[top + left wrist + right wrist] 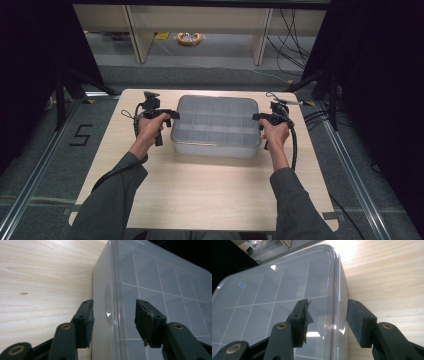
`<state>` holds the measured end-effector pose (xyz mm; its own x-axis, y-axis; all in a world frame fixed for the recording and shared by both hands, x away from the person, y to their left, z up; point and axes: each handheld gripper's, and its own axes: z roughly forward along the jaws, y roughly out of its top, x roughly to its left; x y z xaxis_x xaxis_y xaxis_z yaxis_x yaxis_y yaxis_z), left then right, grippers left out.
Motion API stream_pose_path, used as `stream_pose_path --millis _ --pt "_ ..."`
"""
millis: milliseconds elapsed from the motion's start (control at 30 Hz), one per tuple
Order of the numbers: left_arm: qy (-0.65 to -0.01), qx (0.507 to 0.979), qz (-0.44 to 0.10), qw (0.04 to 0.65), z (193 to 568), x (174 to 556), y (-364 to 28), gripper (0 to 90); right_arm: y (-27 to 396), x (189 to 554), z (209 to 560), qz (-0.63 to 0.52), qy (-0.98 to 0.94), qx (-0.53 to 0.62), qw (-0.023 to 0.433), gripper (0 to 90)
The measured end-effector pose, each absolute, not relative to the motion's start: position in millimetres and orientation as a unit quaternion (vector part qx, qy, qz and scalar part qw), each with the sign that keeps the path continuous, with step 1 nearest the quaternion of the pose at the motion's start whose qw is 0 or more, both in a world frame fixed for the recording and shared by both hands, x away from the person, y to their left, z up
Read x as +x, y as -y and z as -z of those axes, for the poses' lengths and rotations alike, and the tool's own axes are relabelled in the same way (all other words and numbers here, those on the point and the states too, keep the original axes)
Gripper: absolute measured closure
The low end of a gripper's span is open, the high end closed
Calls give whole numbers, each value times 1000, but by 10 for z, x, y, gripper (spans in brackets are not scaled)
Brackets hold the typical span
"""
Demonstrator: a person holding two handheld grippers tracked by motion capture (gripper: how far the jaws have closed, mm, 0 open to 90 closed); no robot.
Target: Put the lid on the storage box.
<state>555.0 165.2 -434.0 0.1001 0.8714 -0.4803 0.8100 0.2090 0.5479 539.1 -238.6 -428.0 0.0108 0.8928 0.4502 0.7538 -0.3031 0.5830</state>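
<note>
Black jaws of the left gripper (113,315) stand part-open astride the left rim of a clear plastic box (160,297): one pad (88,320) hangs outside over the side wall, the other (143,322) over the lid, and a visible gap remains on each side, so neither presses. A small tab (109,303) on the box's edge sits between them. The right gripper (327,320) mirrors this at the right rim, its jaws at a middling width, one pad (303,320) over the lid and one (357,321) outside above the wood, both clear of the plastic.

From above, the left gripper (170,116) and the right gripper (257,117) meet the short ends of the box (216,125), each held in a hand (149,127) (274,131). The box lies flat, slightly to the far side of the middle of a pale wooden table (200,190), its lid closed over a grid of compartments. Its long edges run left to right.

Bare wood stretches wide on the near side, narrower strips on the left and right beyond the hands, and a thin band along the far edge. Grey floor (210,50) and dark curtains (30,60) surround the table.
</note>
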Motion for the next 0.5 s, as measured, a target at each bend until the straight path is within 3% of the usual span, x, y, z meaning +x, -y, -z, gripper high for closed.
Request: stream_pose_path --millis 100,200,400,500 --pt "-665 629 -37 400 4297 5510 -1663 409 2434 5359 4211 -393 -589 701 89 520" --pt "-653 638 -44 406 4229 5423 -1696 407 2516 5334 4159 -386 -617 673 131 519" --pt "-621 662 -49 415 4119 5167 -1742 329 2542 5191 3987 -401 -618 667 110 495" --pt "-597 683 -59 417 4092 5001 -1749 308 2549 5128 3970 -413 -638 637 126 478"
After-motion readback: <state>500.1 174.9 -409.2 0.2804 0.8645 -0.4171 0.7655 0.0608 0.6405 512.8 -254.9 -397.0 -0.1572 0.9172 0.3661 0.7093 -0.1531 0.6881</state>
